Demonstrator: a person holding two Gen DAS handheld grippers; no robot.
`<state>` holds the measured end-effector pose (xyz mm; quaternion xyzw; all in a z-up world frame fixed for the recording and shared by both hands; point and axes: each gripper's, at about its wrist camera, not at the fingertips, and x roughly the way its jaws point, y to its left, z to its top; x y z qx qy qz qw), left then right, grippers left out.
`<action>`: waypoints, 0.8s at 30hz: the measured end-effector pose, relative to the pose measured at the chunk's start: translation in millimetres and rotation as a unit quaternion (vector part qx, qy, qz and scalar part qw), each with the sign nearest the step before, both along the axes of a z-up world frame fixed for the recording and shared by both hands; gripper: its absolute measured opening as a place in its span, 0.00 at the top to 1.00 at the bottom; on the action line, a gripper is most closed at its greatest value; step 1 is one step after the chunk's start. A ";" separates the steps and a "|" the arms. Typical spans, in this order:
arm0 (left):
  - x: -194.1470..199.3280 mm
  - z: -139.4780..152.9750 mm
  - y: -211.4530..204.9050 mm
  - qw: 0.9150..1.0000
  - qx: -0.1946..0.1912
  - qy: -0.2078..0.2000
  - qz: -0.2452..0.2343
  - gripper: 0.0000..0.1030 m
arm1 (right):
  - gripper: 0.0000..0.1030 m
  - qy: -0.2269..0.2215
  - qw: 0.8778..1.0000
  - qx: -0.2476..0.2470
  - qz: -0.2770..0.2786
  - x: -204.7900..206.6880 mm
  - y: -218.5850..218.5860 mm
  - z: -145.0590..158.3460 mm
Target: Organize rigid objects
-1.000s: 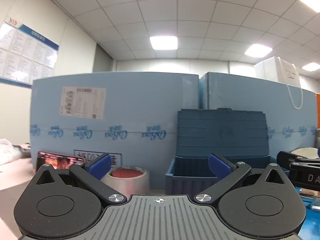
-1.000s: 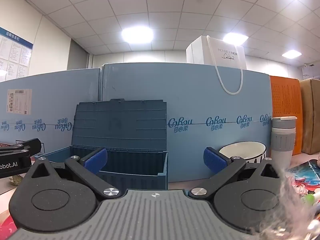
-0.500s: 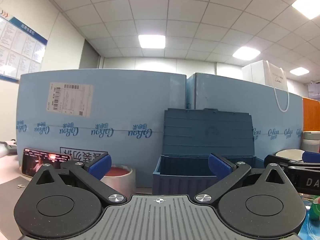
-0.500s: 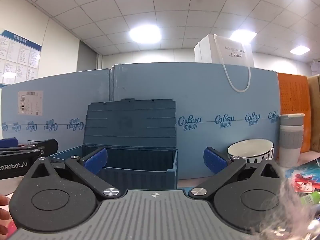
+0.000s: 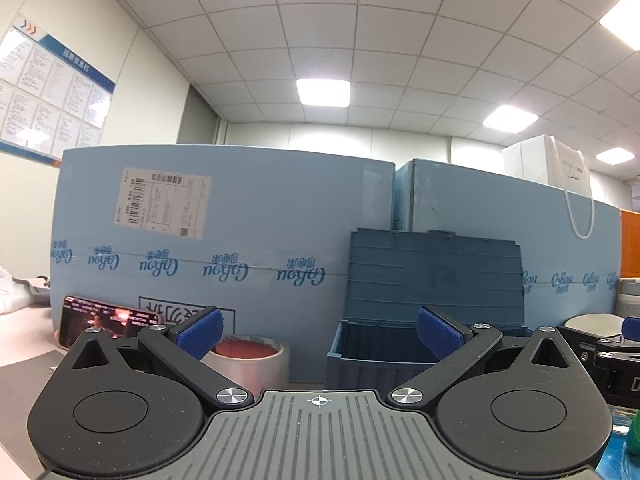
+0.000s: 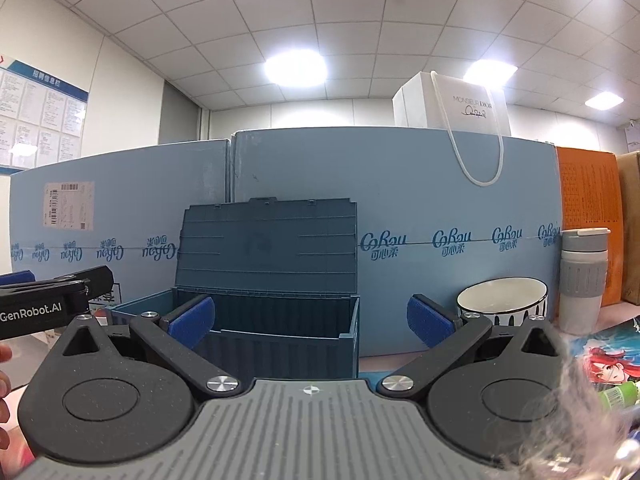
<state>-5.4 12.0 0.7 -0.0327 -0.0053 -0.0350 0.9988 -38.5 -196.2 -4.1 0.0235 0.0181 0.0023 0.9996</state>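
both grippers level and raised, looking over the table at the blue foam panels. left gripper [image 5: 318, 332] spread wide with nothing between the blue pads; right gripper [image 6: 310, 318] also wide apart and empty. straight ahead, an open dark blue storage box [image 6: 276, 320] with its lid leaning back against the panel — seen also in the left view [image 5: 384, 352], a little to the right of centre. near it on the left, a roll of tape [image 5: 250, 358] with a red core, just beside a phone [image 5: 104, 318] propped against the panel. on the right side, a white bowl [image 6: 502, 300] and a grey-and-white tumbler [image 6: 582, 276], well apart from the box; something green [image 6: 618, 394] low at the edge, too cut off to name. probably the very start of the work: nothing picked, box apparently waiting as the container, its inside hidden from here. next move likely needs tilting one gripper down toward a near rigid item — tape for the left, bowl or tumbler for the right — and closing on a firm edge.
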 end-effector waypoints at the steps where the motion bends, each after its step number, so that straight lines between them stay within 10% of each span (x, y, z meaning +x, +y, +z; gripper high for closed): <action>1: -0.2 -0.1 -0.1 1.000 0.001 0.000 0.000 0.00 | 0.00 0.001 1.000 0.000 0.000 -0.1 0.1 -0.1; 24: 1.5 -0.3 -0.6 1.000 0.003 0.006 -0.003 0.00 | 0.00 0.007 1.000 0.003 0.004 0.8 -1.3 0.4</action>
